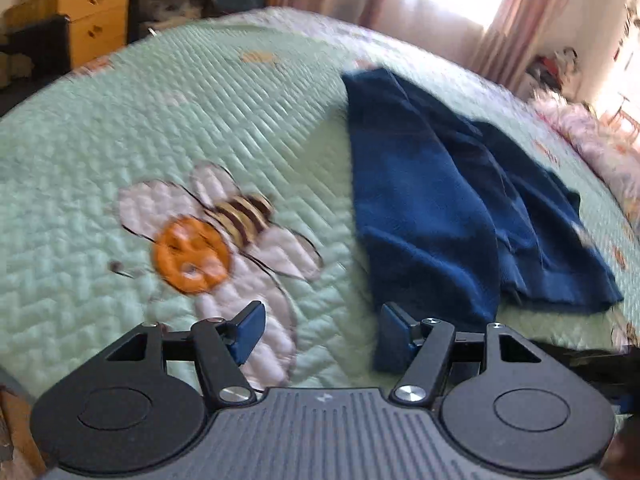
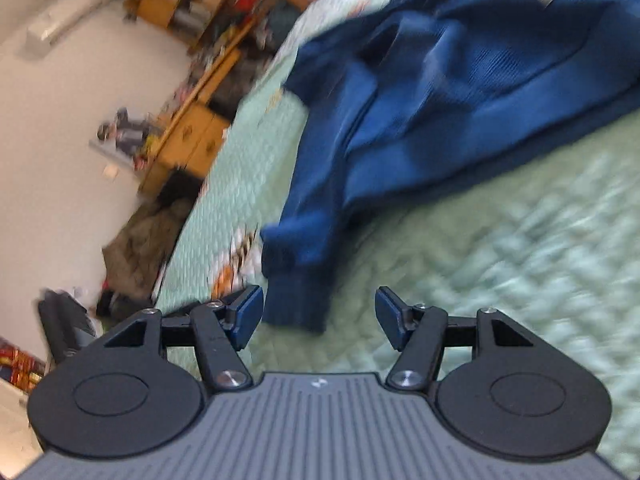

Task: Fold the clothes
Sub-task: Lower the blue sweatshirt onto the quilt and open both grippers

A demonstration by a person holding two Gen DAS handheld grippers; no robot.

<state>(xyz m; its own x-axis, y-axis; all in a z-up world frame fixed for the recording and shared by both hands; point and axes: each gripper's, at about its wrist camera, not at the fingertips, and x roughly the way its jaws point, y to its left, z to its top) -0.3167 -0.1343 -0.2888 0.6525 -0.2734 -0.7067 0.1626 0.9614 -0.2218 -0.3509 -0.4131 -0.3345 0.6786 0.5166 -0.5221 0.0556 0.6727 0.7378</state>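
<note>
The blue garment lay crumpled on the bed, looking soft, limp and light, best pinched at a cuff or hem, while the left gripper and right gripper hung with jaws released, holding nothing.
</note>
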